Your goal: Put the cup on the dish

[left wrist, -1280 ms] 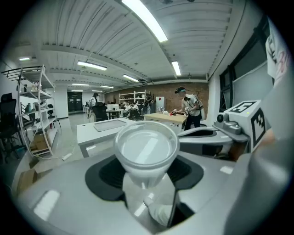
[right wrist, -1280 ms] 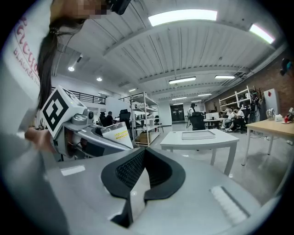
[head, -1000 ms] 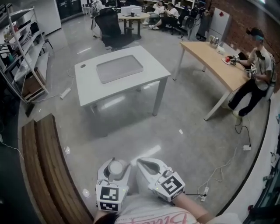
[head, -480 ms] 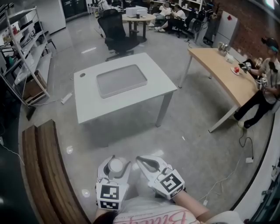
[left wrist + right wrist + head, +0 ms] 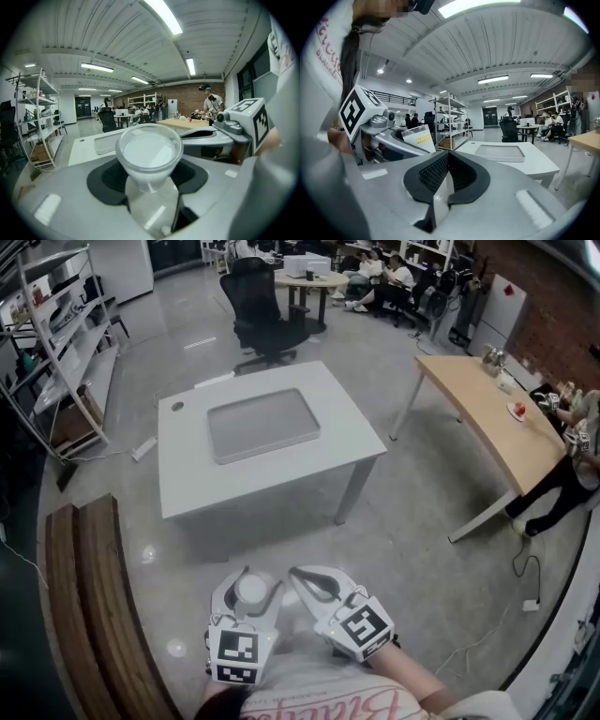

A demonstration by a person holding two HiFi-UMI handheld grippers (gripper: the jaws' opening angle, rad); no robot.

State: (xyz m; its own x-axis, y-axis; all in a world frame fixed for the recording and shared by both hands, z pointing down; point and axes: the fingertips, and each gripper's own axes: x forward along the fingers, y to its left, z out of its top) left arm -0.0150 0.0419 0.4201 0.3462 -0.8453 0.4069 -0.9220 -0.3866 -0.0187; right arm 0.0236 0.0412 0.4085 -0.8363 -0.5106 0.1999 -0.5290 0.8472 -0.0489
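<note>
A translucent white cup [image 5: 251, 589] sits upright between the jaws of my left gripper [image 5: 249, 579], which is shut on it low in the head view, close to my body. In the left gripper view the cup [image 5: 149, 152] fills the middle, its base pinched between the dark pads [image 5: 190, 174]. My right gripper [image 5: 314, 579] is just beside it, shut with nothing in it; its pads [image 5: 461, 171] meet. The dish, a flat grey tray [image 5: 262, 424], lies on a white table [image 5: 187, 474] well ahead of both grippers.
A wooden bench [image 5: 94, 596] runs along my left. Bare floor lies between me and the table. A black office chair [image 5: 262, 310] stands behind it. A long wooden table [image 5: 487, 418] and a person [image 5: 574, 460] are at the right, shelving [image 5: 47, 343] at the left.
The white table with the tray has come nearer and sits lower in the head view. Both grippers keep their pose, and the cup stays in the left one.
</note>
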